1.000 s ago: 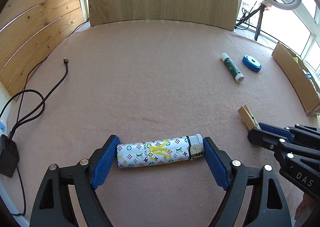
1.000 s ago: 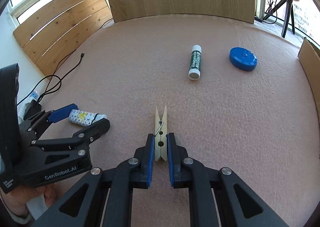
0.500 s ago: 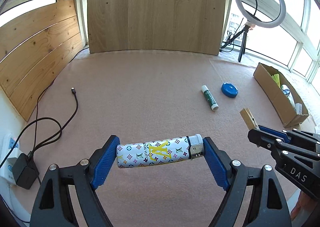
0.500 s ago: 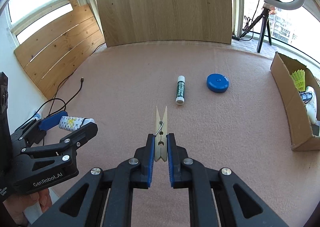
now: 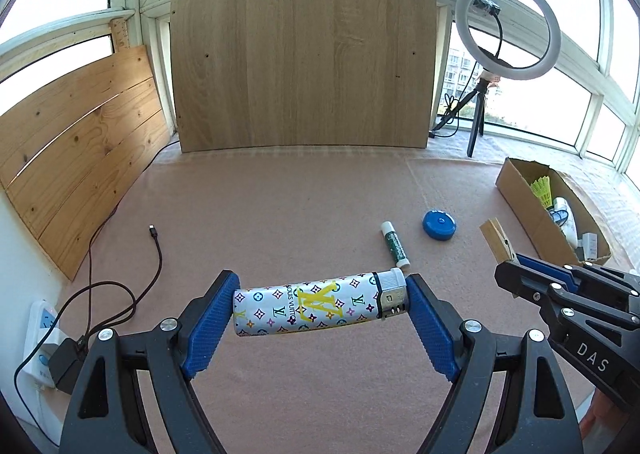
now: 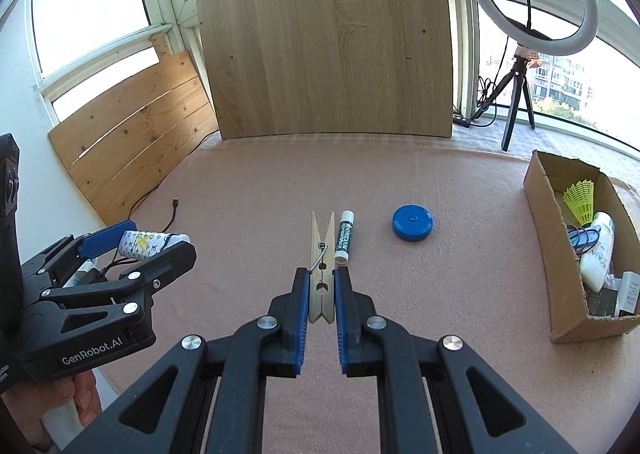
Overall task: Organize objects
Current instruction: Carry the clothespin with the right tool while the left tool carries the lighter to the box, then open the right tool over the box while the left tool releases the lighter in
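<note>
White monogram-patterned lighter (image 5: 316,305), pale wooden clothespin (image 6: 321,254), blue disc (image 6: 412,222).

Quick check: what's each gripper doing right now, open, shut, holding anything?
Left gripper: shut on the lighter, gripped end to end.
Right gripper: shut on the clothespin.

Both grippers rise off the pink mat (image 5: 304,205); lighter (image 5: 320,306) and clothespin (image 6: 321,270) lift clear; cardboard box (image 6: 560,254) enters view.
</note>
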`<state>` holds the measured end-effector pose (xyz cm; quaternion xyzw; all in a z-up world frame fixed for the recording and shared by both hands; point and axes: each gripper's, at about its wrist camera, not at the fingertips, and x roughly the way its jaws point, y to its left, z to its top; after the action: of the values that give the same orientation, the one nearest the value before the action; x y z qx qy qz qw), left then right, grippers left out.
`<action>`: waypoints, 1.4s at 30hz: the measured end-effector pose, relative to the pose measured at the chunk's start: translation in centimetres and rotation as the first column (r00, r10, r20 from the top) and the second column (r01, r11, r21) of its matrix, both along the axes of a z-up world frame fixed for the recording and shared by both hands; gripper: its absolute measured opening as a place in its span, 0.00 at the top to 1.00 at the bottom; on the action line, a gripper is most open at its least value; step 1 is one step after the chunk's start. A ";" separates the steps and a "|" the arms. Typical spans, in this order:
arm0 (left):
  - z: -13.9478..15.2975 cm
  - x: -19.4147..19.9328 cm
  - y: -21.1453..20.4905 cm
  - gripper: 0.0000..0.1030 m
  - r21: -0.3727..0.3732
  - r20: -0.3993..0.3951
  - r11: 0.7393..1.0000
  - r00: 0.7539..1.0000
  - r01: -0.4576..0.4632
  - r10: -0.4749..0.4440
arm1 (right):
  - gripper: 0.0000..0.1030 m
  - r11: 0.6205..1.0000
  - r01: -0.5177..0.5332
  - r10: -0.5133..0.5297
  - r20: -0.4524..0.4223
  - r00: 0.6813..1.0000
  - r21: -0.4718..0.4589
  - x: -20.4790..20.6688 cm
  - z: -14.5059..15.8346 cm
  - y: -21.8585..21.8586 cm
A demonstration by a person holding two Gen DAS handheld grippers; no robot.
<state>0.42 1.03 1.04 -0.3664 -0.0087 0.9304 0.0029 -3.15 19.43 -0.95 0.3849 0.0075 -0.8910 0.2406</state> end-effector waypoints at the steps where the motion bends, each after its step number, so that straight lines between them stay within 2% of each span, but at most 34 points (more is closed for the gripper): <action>1: 0.0 -0.3 0.5 0.16 0.002 0.004 1.000 1.000 -0.002 0.002 | 0.89 1.000 0.000 0.000 -0.001 1.000 -0.003 -0.2 0.0 0.5; 7: 0.3 -2.8 6.1 0.16 -0.018 0.014 0.999 1.000 0.028 -0.028 | 0.89 0.999 0.023 -0.023 -0.007 1.000 -0.026 -1.9 0.1 4.8; 13: 0.7 -5.3 14.8 0.16 -0.020 0.017 0.994 0.994 0.107 -0.107 | 0.89 0.995 0.093 -0.093 -0.004 0.996 -0.048 -3.7 0.0 12.4; 20: 0.9 -7.9 26.8 0.16 -0.012 0.013 0.970 0.970 0.241 -0.241 | 0.89 0.974 0.220 -0.220 0.005 0.976 -0.053 -5.0 -0.2 22.9; 26: 0.5 -9.3 34.7 0.16 -0.016 0.013 0.946 0.946 0.325 -0.325 | 0.89 0.964 0.261 -0.262 -0.006 0.965 -0.055 -6.1 0.0 28.2; 30: 0.2 -10.3 37.0 0.16 -0.011 0.029 0.943 0.943 0.333 -0.332 | 0.89 0.964 0.260 -0.260 0.005 0.966 -0.056 -7.1 -0.5 29.5; 42: 0.0 -12.5 38.1 0.16 0.004 0.048 0.939 0.938 0.343 -0.342 | 0.89 0.959 0.276 -0.275 0.022 0.961 -0.058 -9.0 -1.5 31.1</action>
<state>-12.10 39.13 1.01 -0.3844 0.0572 0.9067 0.1637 -12.11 50.51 -2.44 0.3808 -0.0747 -0.9130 0.1259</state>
